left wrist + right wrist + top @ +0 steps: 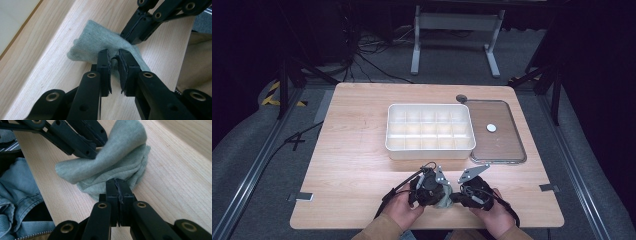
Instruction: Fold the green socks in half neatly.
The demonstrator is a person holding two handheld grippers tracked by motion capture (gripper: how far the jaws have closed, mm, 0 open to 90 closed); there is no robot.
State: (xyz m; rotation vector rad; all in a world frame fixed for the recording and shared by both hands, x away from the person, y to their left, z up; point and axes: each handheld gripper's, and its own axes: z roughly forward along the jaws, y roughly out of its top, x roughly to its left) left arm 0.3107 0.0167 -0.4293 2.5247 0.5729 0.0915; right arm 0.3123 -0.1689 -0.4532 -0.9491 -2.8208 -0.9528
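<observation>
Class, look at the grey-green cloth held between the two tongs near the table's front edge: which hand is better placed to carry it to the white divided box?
Probably the right. The right tongs are shut tight on the cloth, while the left tongs pinch only a fold, less closed. In the high view the box lies ahead of both hands.

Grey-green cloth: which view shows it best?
Right gripper view: the grey-green cloth shows bunched and folded on the table, both grippers pinching it. Left gripper view catches one folded part. High view gives a sliver between the hands.
</observation>
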